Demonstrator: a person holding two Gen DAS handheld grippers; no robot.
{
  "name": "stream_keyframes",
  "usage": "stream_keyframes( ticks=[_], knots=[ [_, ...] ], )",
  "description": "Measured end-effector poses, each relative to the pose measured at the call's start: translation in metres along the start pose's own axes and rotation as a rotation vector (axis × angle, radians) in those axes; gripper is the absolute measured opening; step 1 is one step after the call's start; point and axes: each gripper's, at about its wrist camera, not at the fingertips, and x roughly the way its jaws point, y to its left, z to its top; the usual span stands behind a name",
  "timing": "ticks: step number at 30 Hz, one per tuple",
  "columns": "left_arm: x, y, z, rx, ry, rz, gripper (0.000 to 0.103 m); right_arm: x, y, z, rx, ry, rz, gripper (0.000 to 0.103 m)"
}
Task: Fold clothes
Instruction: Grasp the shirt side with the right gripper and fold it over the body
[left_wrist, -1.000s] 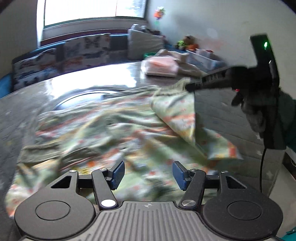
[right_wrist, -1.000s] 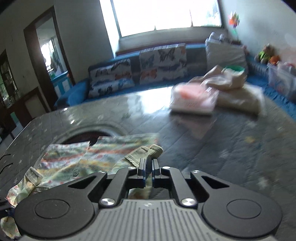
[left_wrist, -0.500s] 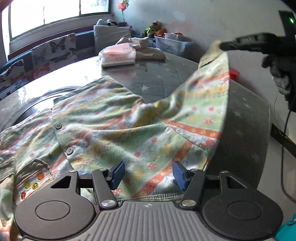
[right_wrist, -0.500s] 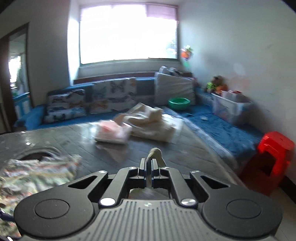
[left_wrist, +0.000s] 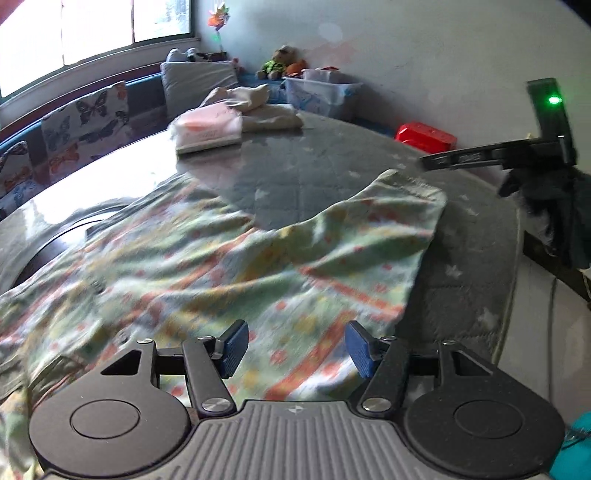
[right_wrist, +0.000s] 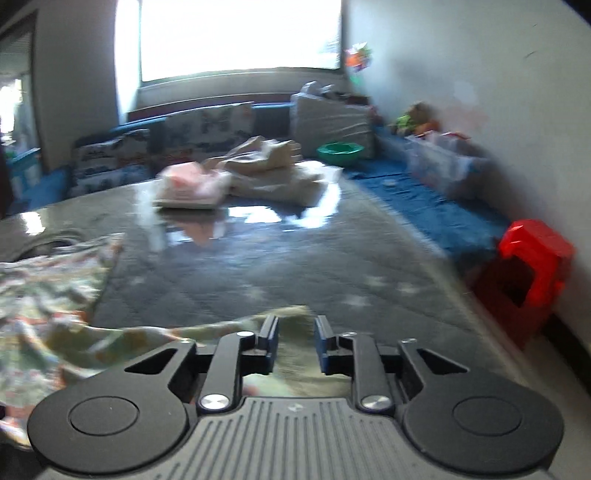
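A green patterned shirt (left_wrist: 229, 266) with orange stripes lies spread on the grey table (left_wrist: 317, 173). Its right sleeve (left_wrist: 399, 206) reaches toward the table's right edge. My left gripper (left_wrist: 295, 345) is open and hovers over the shirt's near hem. My right gripper (right_wrist: 295, 332) is open just above the sleeve end (right_wrist: 291, 314), which lies loose on the table (right_wrist: 295, 258). The right gripper also shows in the left wrist view (left_wrist: 461, 158), just past the sleeve tip.
A folded pink garment (left_wrist: 207, 129) and a beige pile (left_wrist: 258, 110) sit at the table's far side. A red stool (right_wrist: 528, 273) stands right of the table. A sofa with cushions (right_wrist: 207, 129) and a clear bin (left_wrist: 321, 92) line the walls.
My right gripper pulled the sleeve out to the right, lowered it and opened, so the sleeve now lies on the table. My left gripper stayed open over the hem.
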Motion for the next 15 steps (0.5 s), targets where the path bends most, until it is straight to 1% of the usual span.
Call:
stream_keyframes(
  ticks=[2,6,11,13,15],
  knots=[
    [0.007,-0.006,0.004,0.01,0.002,-0.012,0.061,0.012,0.01,-0.001,-0.015,0.018,0.035,0.032],
    [0.019,-0.016,0.008,0.025,0.007,-0.072,0.062,0.035,0.018,-0.001,-0.015,0.06,0.073,0.033],
    [0.034,-0.025,0.009,0.024,0.03,-0.151,0.062,0.054,0.016,-0.002,-0.036,0.072,0.034,0.035],
    [0.037,-0.028,0.007,0.035,0.03,-0.169,0.067,0.057,0.012,0.0,-0.035,0.072,0.017,0.036],
    [0.036,-0.031,0.006,0.045,0.024,-0.188,0.069,0.059,0.006,0.002,-0.017,0.076,0.005,0.037]
  ],
)
